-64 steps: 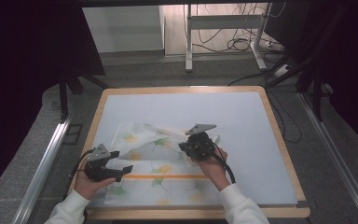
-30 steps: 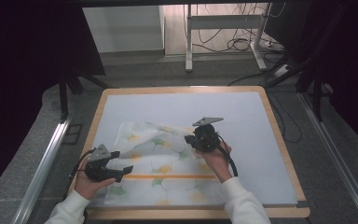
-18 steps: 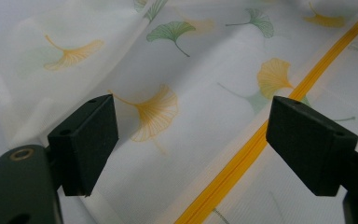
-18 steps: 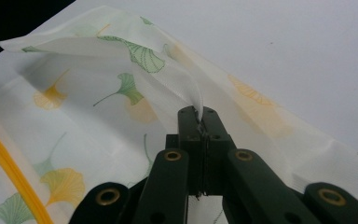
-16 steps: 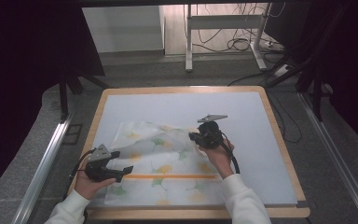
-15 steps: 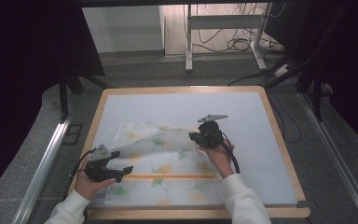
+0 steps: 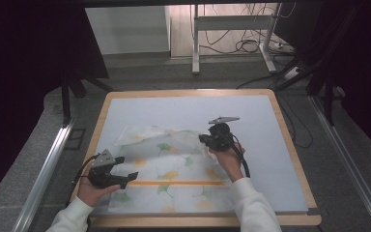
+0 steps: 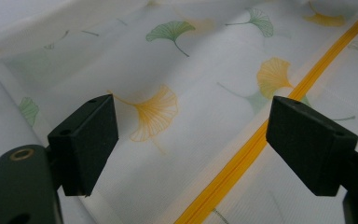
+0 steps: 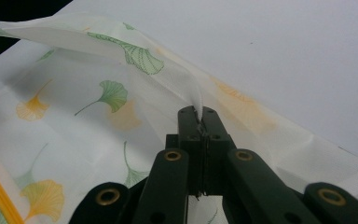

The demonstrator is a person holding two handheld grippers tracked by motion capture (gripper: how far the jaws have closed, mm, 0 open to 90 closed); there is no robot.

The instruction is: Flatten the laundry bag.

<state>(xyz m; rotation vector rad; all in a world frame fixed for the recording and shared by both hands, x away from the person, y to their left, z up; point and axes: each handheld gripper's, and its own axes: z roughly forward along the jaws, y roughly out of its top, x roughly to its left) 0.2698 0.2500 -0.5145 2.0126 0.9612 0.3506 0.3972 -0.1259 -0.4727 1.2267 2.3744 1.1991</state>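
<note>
Pinching cloth (image 7: 174, 169) edge: right claw (image 9: 199, 114) | left claw (image 8: 191, 149) spread over cloth

Cloth (image 7: 174, 169) near edge hidden behind forearms.

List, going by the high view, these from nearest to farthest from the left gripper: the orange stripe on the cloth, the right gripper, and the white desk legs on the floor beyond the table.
1. orange stripe: just right of the left gripper, on the cloth.
2. right gripper: farther right, mid-table.
3. white desk legs: beyond the table's far edge.
</note>
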